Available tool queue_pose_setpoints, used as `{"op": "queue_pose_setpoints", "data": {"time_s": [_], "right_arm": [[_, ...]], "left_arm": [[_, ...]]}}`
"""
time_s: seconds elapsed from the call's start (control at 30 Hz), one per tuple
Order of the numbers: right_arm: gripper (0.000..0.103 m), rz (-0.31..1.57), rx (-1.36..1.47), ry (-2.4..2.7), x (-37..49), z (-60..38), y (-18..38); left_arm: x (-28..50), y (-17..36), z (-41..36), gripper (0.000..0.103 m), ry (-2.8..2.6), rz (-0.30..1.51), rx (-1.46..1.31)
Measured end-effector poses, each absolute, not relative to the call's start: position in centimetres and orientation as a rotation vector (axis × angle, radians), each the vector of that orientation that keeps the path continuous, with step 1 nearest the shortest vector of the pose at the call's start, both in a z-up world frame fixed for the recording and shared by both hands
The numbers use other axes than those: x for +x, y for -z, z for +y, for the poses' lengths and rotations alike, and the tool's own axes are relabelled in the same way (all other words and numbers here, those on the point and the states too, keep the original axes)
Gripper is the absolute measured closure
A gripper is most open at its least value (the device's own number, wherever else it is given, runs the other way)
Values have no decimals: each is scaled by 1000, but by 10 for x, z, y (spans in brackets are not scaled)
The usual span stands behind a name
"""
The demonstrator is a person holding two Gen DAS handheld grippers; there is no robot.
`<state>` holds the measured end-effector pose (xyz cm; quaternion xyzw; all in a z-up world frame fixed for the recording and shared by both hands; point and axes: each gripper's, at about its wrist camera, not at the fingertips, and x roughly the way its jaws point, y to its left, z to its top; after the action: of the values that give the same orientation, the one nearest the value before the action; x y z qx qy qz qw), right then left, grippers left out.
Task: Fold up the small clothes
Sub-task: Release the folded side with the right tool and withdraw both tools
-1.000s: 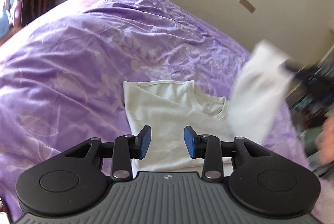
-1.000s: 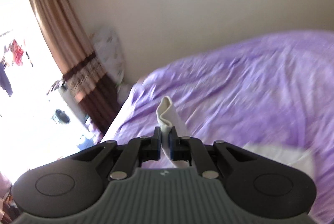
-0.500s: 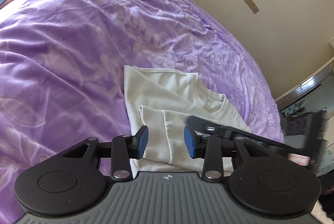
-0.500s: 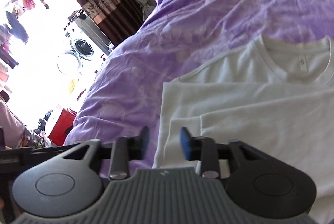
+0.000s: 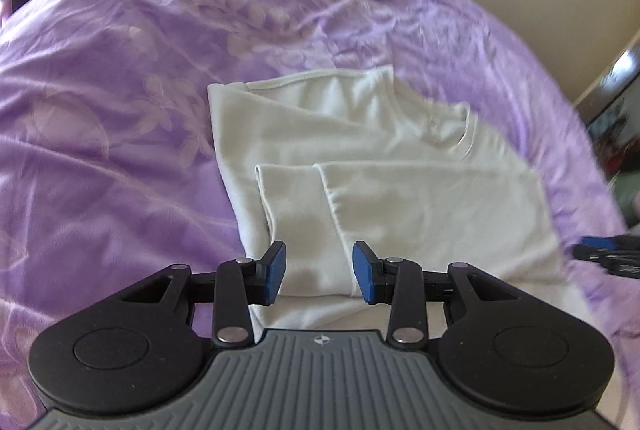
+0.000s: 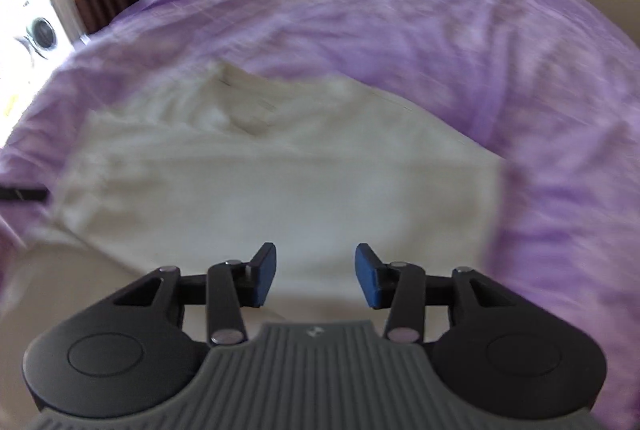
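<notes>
1. Left gripper (image 5: pixel 319 273) hangs over the near edge of the shirt (image 5: pixel 360 165), jaws wide apart and holding nothing.
2. Right gripper (image 6: pixel 316 276), likewise spread and bare, hovers over the shirt (image 6: pixel 280 189).
3. Bedspread (image 5: pixel 120 109): purple, with the shirt lying part-folded on it, both sleeves turned in.

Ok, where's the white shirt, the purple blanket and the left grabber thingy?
white shirt (image 5: pixel 320 125): left wrist view, on its flat chest part.
purple blanket (image 5: pixel 120 89): left wrist view, on a bare leafy patch.
left gripper (image 5: pixel 319 272): left wrist view, between its open blue fingertips.
</notes>
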<state>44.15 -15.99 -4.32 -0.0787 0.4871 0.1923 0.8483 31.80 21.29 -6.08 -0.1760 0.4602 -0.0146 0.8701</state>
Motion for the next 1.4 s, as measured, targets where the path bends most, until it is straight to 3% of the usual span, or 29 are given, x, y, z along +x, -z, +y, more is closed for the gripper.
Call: {"op": "queue_pose_setpoints", "data": {"time_s": [0.2, 0.27, 0.43, 0.47, 0.5, 0.53, 0.6, 0.93, 1.4], "right_arm": [[56, 1063, -355, -346, 420, -232, 71], [52, 1071, -402, -379, 414, -236, 79], [54, 996, -570, -412, 409, -216, 103], [65, 991, -591, -430, 409, -212, 106], [93, 992, -613, -449, 409, -206, 106], [100, 996, -640, -451, 408, -203, 107], [103, 1003, -650, -445, 407, -207, 106], [103, 1094, -513, -364, 407, -247, 97], [103, 998, -506, -431, 327, -266, -21]], "left_arm": [[322, 74, 205, 63, -1, 996, -321], [323, 76, 202, 64, -14, 998, -289], [326, 83, 201, 73, -50, 1021, -283], [326, 83, 201, 76, -57, 1023, -275], [326, 84, 200, 82, -68, 1026, -262], [327, 86, 199, 84, -72, 1032, -249], [328, 90, 200, 88, -81, 1044, -238], [318, 74, 197, 89, -75, 1045, -210], [214, -28, 149, 89, 182, 984, 50]]}}
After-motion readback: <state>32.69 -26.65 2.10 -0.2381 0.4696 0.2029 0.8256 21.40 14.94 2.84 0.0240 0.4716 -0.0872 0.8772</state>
